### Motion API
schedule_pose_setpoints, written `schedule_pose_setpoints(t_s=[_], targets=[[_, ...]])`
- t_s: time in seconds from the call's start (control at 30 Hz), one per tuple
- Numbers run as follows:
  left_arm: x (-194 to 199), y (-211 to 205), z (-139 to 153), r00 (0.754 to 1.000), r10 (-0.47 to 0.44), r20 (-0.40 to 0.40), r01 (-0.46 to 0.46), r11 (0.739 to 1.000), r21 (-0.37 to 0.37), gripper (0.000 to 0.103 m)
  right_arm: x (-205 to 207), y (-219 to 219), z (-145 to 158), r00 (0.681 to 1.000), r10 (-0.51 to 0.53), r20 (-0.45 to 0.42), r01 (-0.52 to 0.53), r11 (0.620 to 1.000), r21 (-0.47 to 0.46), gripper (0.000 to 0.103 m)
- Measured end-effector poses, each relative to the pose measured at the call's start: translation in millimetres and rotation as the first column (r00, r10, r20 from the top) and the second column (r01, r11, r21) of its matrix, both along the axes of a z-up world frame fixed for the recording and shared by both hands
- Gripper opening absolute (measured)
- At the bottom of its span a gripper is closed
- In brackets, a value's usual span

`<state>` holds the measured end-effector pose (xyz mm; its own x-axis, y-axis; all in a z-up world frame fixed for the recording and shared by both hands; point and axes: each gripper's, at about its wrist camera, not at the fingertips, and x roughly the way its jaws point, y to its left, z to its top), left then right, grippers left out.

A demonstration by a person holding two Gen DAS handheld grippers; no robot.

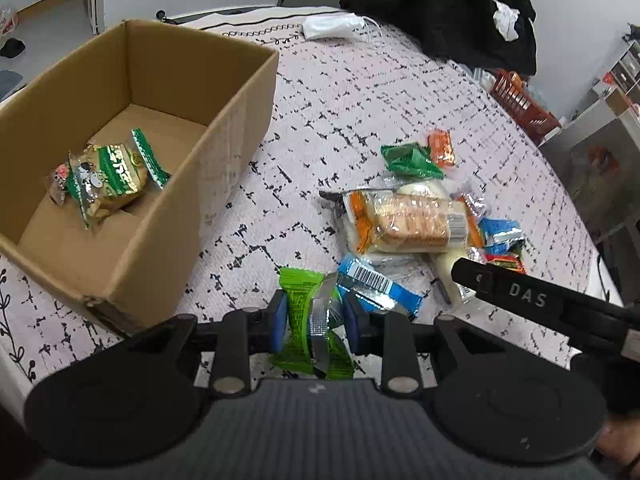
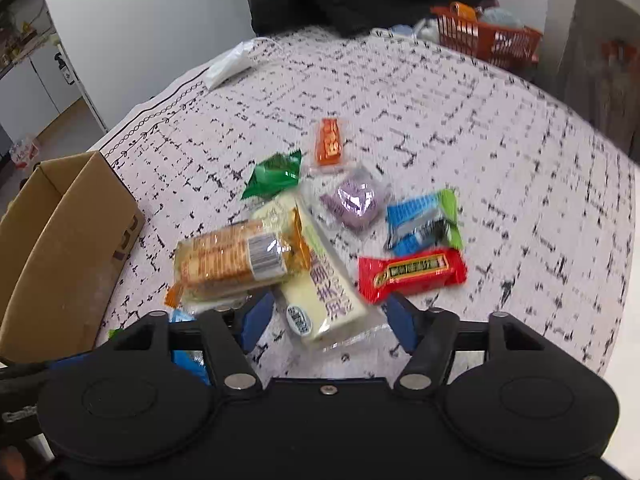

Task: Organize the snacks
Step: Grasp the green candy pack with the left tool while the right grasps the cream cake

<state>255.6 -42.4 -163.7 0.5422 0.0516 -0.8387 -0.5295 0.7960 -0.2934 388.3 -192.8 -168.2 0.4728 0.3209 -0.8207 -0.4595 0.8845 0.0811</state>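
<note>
My left gripper [image 1: 315, 326] is shut on a bright green snack packet [image 1: 298, 300], pinched at its middle just above the patterned tablecloth. Left of it stands an open cardboard box [image 1: 132, 80] holding a green-and-gold snack bag [image 1: 108, 176]. My right gripper [image 2: 329, 322] is open, its blue pads on either side of a long white packet [image 2: 328, 292] without touching it. Around that lie a cracker packet [image 2: 236, 264], a red bar [image 2: 412, 274], a blue packet [image 2: 416, 216], a purple one [image 2: 354, 202], an orange one [image 2: 330, 142] and a dark green one [image 2: 276, 174].
A blue packet with a barcode [image 1: 376, 288] lies just right of the left gripper. An orange basket [image 2: 488, 36] stands beyond the table's far edge, near a dark garment [image 1: 440, 8]. A white bag [image 1: 332, 26] lies at the far side of the cloth.
</note>
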Motion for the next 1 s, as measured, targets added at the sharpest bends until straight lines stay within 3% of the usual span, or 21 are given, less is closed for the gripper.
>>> schedule_pose_setpoints(t_s=[0.17, 0.4, 0.7, 1.0], targets=[[-6.3, 2.4, 5.7, 1.0, -0.002, 0.013, 0.002, 1.0, -0.015, 0.029, 7.4, 9.4, -9.9, 0.999, 0.041, -0.004, -0.041, 0.998, -0.038, 0.072], [-17.2, 4.4, 16.1, 0.999, -0.011, 0.036, 0.012, 1.0, -0.021, 0.028, 3.6, -6.1, -14.7, 0.993, -0.01, -0.12, 0.01, 1.0, 0.001, 0.049], [-34.0, 3.4, 23.6, 0.998, -0.032, 0.052, 0.033, 0.999, -0.025, 0.028, -25.2, -14.9, -9.1, 0.978, -0.034, -0.206, 0.028, 0.999, -0.031, 0.048], [-36.0, 3.7, 17.8, 0.998, -0.046, 0.034, 0.047, 0.998, -0.035, 0.029, -26.2, -8.7, -5.2, 0.986, -0.016, -0.165, 0.011, 0.999, -0.03, 0.054]])
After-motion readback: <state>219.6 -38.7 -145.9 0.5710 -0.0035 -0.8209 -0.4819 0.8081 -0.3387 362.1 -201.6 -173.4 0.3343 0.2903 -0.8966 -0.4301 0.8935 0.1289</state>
